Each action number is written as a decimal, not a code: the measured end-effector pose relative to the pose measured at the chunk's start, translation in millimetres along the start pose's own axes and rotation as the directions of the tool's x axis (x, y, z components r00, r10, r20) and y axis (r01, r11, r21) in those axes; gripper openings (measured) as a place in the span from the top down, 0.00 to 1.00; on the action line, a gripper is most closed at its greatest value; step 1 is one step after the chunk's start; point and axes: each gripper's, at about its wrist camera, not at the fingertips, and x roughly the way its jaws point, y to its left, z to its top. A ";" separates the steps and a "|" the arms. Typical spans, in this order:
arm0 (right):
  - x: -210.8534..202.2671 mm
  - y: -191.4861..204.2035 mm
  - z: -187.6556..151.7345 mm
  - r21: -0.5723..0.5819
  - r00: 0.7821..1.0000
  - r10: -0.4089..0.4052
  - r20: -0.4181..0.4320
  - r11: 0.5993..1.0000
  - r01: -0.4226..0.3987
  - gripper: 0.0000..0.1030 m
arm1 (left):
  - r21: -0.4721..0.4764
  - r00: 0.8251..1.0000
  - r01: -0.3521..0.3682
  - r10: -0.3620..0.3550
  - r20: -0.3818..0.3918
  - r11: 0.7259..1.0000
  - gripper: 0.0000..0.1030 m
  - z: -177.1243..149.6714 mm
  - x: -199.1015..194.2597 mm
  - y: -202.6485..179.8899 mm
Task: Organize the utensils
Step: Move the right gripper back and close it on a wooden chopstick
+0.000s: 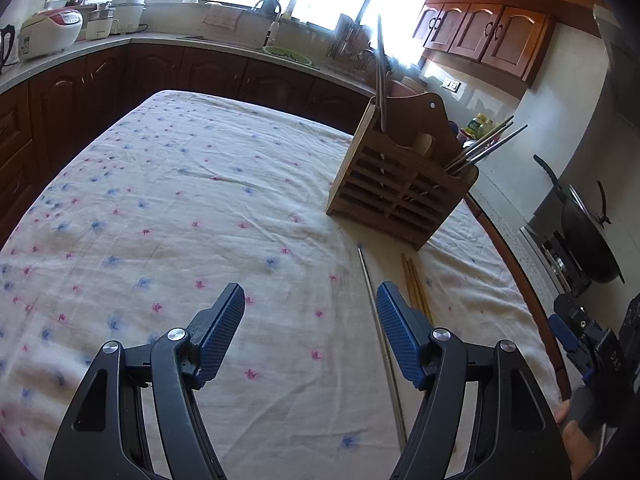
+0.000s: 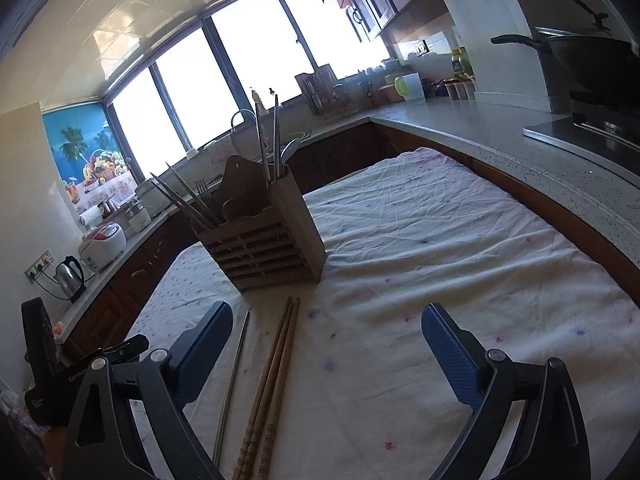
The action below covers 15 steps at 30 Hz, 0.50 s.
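While both of my grippers hover above the tabletop (image 1: 168, 200), neither holds anything. My left gripper (image 1: 310, 328) has its jaws spread wide over the flowered cloth. Just right of it a metal chopstick (image 1: 376, 320) lies flat, with a pair of wooden chopsticks (image 2: 276, 376) alongside, apart from it. Beyond them stands the wooden utensil holder (image 2: 268, 248), with metal chopsticks leaning from one end compartment and more metal utensils upright in the other. My right gripper (image 2: 326, 344) is likewise wide apart, the wooden chopsticks lying between its fingers.
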 end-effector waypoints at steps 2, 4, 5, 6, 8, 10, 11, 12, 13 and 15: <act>4.0 4.9 -0.5 -0.027 1.000 -0.007 -0.025 1.000 0.006 0.07 | -0.011 1.000 -0.005 0.005 -0.009 1.000 0.32 -2.0 -0.4 3.4; 12.0 12.6 -3.7 -0.062 0.998 -0.011 -0.067 0.998 0.007 0.14 | -0.020 1.000 -0.015 0.015 -0.017 1.000 0.32 -2.8 0.0 8.0; 17.7 17.8 -5.6 -0.086 0.995 -0.013 -0.096 0.996 0.005 0.18 | -0.024 1.000 -0.020 0.019 -0.021 1.000 0.33 -3.5 0.2 9.7; 25.5 23.8 -9.1 -0.114 0.991 -0.023 -0.133 0.993 0.008 0.29 | -0.029 0.999 -0.022 0.021 -0.026 0.999 0.33 -4.1 0.5 11.3; 43.0 34.5 -17.7 -0.154 0.977 -0.031 -0.211 0.988 -0.002 0.45 | -0.034 0.999 -0.026 0.025 -0.033 0.999 0.33 -5.3 0.8 13.8; 58.9 43.8 -28.8 -0.192 0.960 -0.041 -0.278 0.981 -0.013 0.59 | -0.034 0.999 -0.032 0.030 -0.039 0.999 0.33 -5.7 1.2 15.5; 65.9 48.5 -33.2 -0.211 0.952 -0.046 -0.304 0.977 -0.021 0.60 | -0.034 0.999 -0.033 0.032 -0.043 0.999 0.33 -6.1 1.3 16.6; 71.4 52.8 -38.0 -0.230 0.944 -0.054 -0.324 0.973 -0.023 0.64 | -0.036 0.998 -0.034 0.033 -0.046 0.999 0.33 -6.4 1.5 17.9; 76.9 56.3 -42.1 -0.247 0.937 -0.066 -0.343 0.969 -0.022 0.69 | -0.039 0.998 -0.035 0.033 -0.049 0.999 0.32 -6.7 1.6 19.0; 87.3 61.1 -49.1 -0.272 0.920 -0.078 -0.383 0.962 -0.032 0.75 | -0.045 0.998 -0.035 0.032 -0.056 0.998 0.33 -7.0 2.1 20.1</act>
